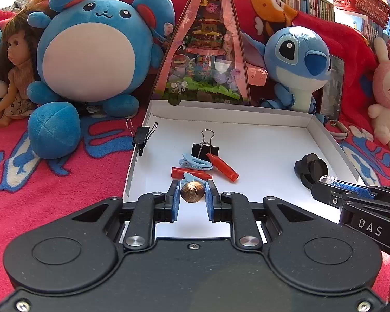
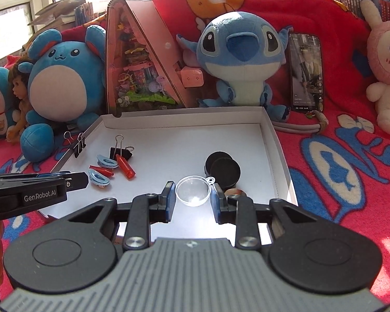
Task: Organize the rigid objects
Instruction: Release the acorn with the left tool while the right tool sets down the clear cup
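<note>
Pinching a ridged bronze ball (image 1: 192, 192), left gripper (image 1: 192, 197); right gripper (image 2: 193, 198) clamps a clear half-dome (image 2: 193, 190).

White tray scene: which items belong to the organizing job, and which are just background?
Job: white tray; brown ball in left gripper; clear half-shell in right gripper; red crayons; blue clips; binder clips; black caps.
Background: plush toys; doll; phone; blanket.

Beyond gripper: round blue plush (image 1: 96, 49), doll (image 1: 11, 70), blue alien plush (image 2: 243, 59), phone (image 2: 306, 71), pink rabbit plush (image 2: 387, 59), red blanket (image 1: 52, 182).
</note>
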{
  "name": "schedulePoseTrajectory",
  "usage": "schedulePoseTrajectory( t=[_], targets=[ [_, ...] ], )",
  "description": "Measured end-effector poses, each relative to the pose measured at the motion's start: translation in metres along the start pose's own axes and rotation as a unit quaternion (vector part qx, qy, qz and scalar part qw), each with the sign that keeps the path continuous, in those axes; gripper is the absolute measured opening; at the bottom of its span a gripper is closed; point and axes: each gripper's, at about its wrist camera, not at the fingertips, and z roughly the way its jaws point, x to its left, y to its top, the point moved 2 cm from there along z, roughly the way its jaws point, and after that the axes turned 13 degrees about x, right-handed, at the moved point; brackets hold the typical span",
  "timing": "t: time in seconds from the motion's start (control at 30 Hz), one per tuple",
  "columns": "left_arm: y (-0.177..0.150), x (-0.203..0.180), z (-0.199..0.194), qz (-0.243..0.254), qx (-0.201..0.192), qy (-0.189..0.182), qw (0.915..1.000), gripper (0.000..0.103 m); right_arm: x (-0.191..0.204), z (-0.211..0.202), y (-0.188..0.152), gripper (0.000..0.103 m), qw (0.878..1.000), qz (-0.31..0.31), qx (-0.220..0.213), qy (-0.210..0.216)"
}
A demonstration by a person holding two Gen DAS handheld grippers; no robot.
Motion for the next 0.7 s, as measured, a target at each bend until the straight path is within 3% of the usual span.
schedulePoseTrajectory(
  t=[0.7],
  targets=[
    [0.003, -0.002, 0.016, 0.005, -0.009, 0.016, 0.9998, 0.019, -0.004, 0.021, 0.008, 0.034, 1.0, 0.013, 0.017, -0.004]
  ],
)
